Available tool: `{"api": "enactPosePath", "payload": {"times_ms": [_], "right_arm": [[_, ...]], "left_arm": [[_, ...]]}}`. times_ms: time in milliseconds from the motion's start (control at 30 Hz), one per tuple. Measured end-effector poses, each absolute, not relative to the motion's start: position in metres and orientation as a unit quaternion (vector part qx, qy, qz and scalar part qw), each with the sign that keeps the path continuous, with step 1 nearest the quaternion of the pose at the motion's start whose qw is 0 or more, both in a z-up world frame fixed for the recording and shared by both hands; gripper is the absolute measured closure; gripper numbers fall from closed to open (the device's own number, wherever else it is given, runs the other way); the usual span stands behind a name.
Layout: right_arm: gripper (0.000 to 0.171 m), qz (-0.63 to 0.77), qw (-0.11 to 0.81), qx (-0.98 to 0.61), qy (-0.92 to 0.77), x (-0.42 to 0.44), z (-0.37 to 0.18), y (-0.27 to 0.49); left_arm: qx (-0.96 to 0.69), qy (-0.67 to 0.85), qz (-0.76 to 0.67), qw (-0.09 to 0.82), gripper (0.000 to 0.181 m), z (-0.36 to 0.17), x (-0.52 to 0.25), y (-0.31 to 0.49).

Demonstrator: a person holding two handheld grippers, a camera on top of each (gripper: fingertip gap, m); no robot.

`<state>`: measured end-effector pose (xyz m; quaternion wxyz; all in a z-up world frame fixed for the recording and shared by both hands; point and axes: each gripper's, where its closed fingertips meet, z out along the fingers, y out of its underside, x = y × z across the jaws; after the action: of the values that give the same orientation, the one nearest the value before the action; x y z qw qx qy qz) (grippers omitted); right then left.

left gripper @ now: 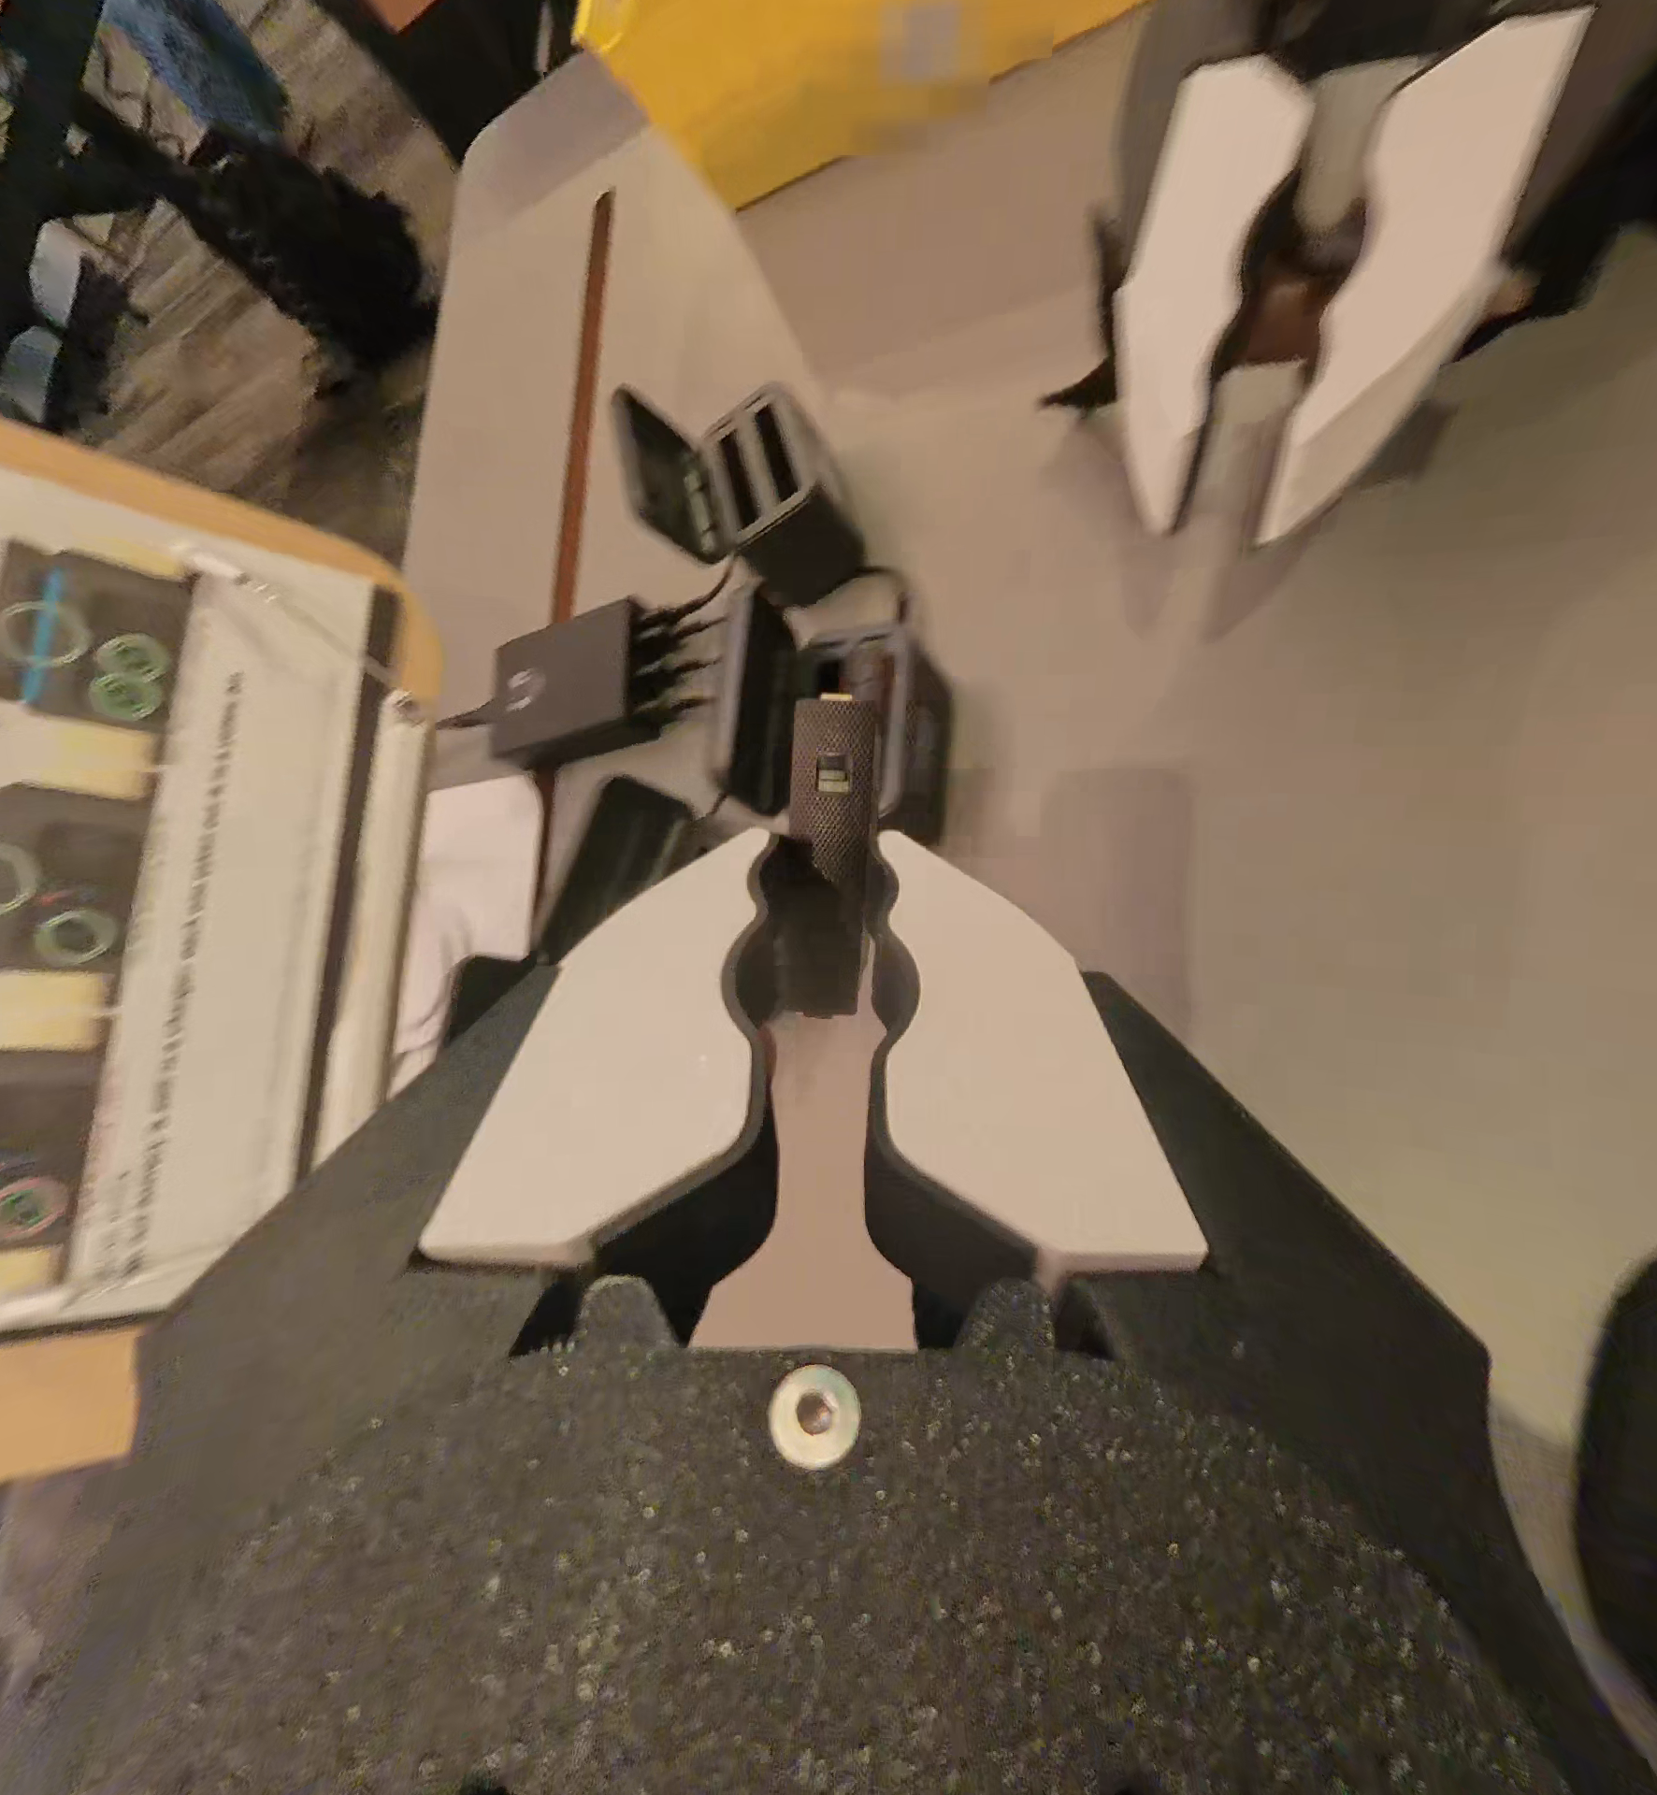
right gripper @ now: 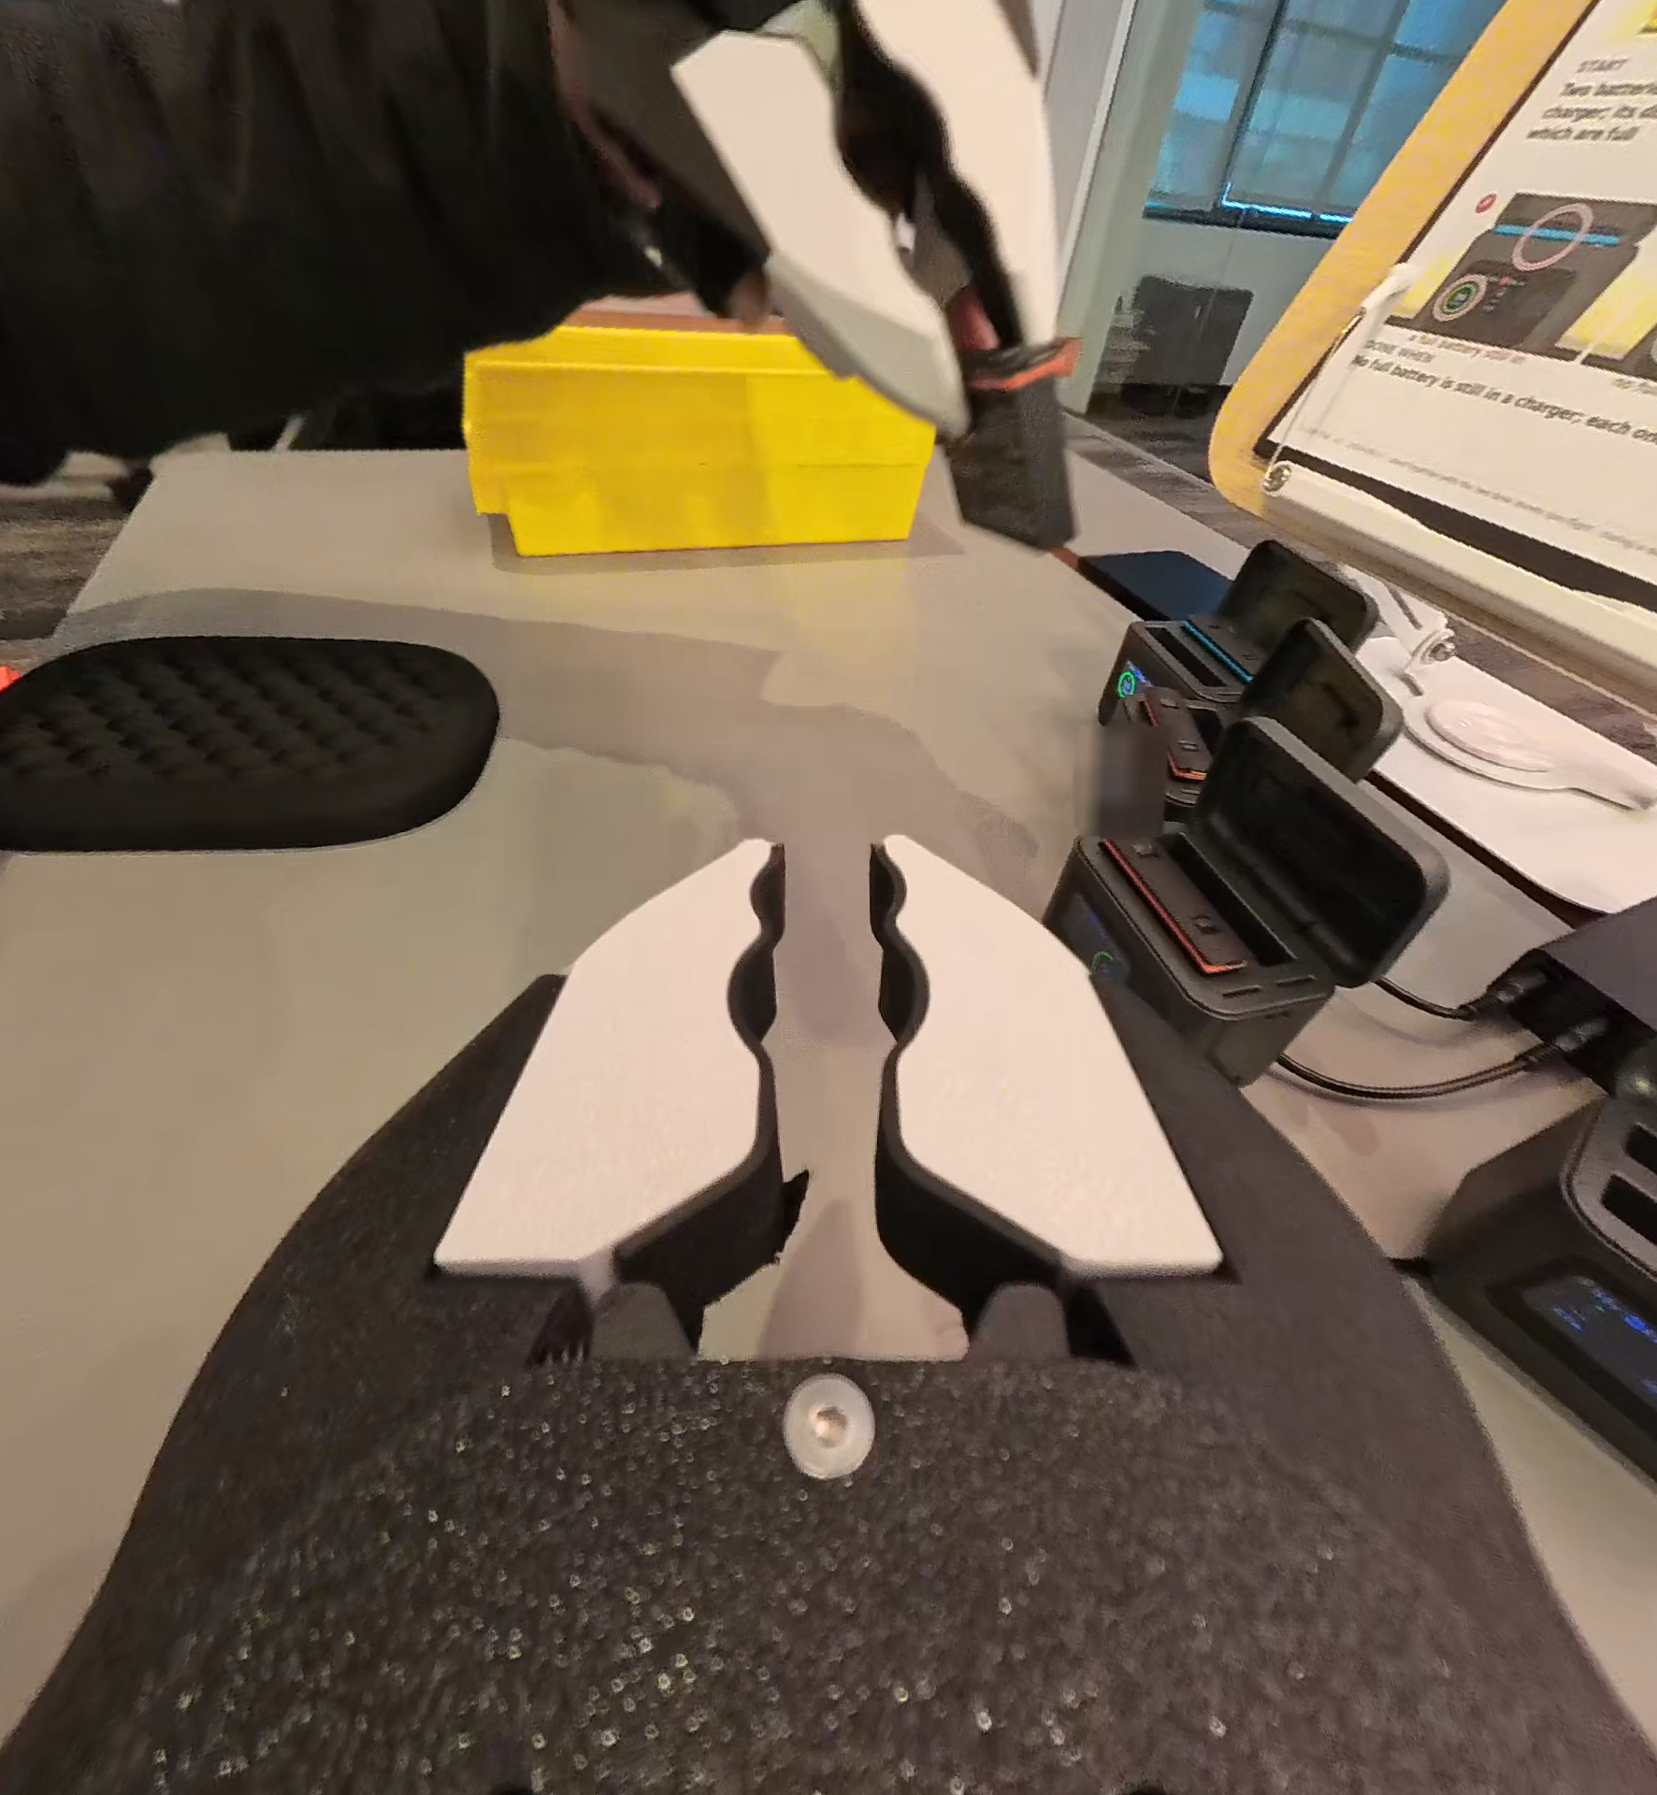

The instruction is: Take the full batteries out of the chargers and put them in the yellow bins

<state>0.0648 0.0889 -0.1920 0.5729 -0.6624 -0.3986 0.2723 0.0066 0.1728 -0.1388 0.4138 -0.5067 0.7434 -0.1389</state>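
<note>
Across the grey worktop (right gripper: pixel 339 971) the biggest items are the instruction board (right gripper: pixel 1485 321) propped at the right edge and the yellow bin (right gripper: pixel 698 442) at the far side, with a black padded rest (right gripper: pixel 213 743) lying near the left edge. Beside the board runs a row of black battery chargers (right gripper: pixel 1233 932) with their lids flipped up, fed by cables from a black power hub (right gripper: pixel 1602 981).

In the left wrist view, the left hand-held gripper (left gripper: pixel 820 864) is clamped on a dark textured battery (left gripper: pixel 829 787), which is lifted clear above the charger (left gripper: pixel 854 738) beneath it. The right wrist view shows the same battery (right gripper: pixel 1014 466) hanging in the air just beside the bin, not yet over it. The right hand-held gripper (right gripper: pixel 827 864) is empty, its fingers slightly parted, hovering low over bare worktop to the left of the chargers.

As for progress, one battery is out and on its way, so its drop into the bin is the step in hand. The farthest charger (left gripper: pixel 766 476) seen from the left wrist shows two empty slots, while the nearer ones in the right wrist view still show orange-edged batteries (right gripper: pixel 1184 937) seated. Which of those are full cannot be read from the small displays, so some extractions probably remain. The bin's contents are hidden.
</note>
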Motion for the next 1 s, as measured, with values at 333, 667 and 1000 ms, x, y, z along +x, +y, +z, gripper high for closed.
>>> {"api": "enactPosePath", "payload": {"times_ms": [333,667,1000], "right_arm": [[0.163,0.222,0.584,-0.692,-0.361,0.081,-0.196,0.106],[0.171,0.173,0.605,-0.721,-0.291,0.105,-0.193,0.127],[0.171,0.104,0.581,-0.778,-0.216,0.124,-0.206,0.140]], "left_arm": [[-0.549,0.731,-0.070,0.398,0.166,-0.137,-0.015,0.274],[-0.587,0.727,-0.064,0.351,0.166,-0.177,-0.027,0.318],[-0.601,0.733,-0.060,0.312,0.166,-0.210,-0.022,0.330]]}}
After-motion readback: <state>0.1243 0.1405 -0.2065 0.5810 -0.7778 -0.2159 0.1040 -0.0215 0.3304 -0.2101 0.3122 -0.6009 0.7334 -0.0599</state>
